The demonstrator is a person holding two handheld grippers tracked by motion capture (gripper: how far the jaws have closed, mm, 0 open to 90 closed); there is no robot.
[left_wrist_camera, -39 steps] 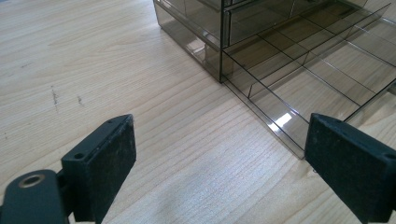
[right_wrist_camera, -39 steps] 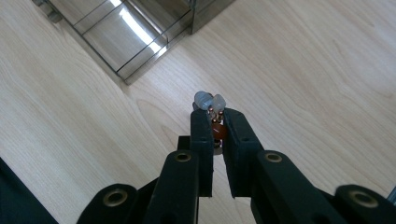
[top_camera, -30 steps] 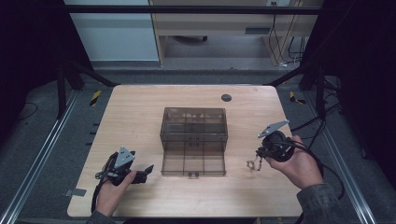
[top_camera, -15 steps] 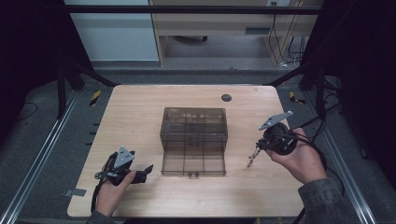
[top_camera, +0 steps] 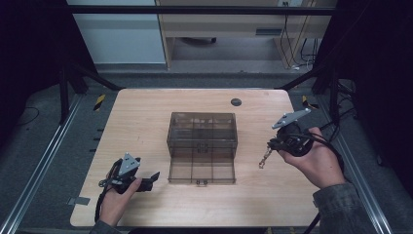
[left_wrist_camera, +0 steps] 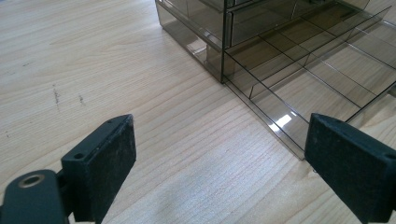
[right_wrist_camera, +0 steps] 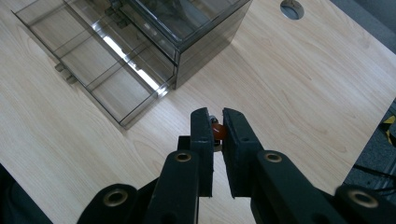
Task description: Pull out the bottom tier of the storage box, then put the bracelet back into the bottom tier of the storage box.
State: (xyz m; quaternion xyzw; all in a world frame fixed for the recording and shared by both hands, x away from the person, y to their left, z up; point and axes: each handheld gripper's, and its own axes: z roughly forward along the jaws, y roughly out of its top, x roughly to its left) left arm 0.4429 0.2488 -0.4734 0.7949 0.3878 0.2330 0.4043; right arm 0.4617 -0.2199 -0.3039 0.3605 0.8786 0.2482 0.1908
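A smoky see-through drawer box [top_camera: 202, 127] stands mid-table with its bottom drawer [top_camera: 201, 171] pulled out toward me. To the right of the box, my right gripper [top_camera: 271, 145] is held above the table. It is shut on a small metal clasp [top_camera: 263, 160] that dangles below the jaws. In the right gripper view an orange bead [right_wrist_camera: 218, 131] of that clasp is pinched between the pads of the right gripper [right_wrist_camera: 215, 123], and the drawer [right_wrist_camera: 93, 60] lies ahead to the left. My left gripper [top_camera: 152, 178] rests low at the front left. Its jaws stand wide open with nothing between them [left_wrist_camera: 219, 158], facing the drawer's corner [left_wrist_camera: 285, 126].
The wooden table [top_camera: 141, 122] has a round cable hole [top_camera: 235, 102] behind the box. Metal frame rails run along both sides of the table. Bare wood lies left of the box and in front of the drawer.
My right gripper has risen off the table with the clasp, which now hangs free. The left gripper has stayed where it was.
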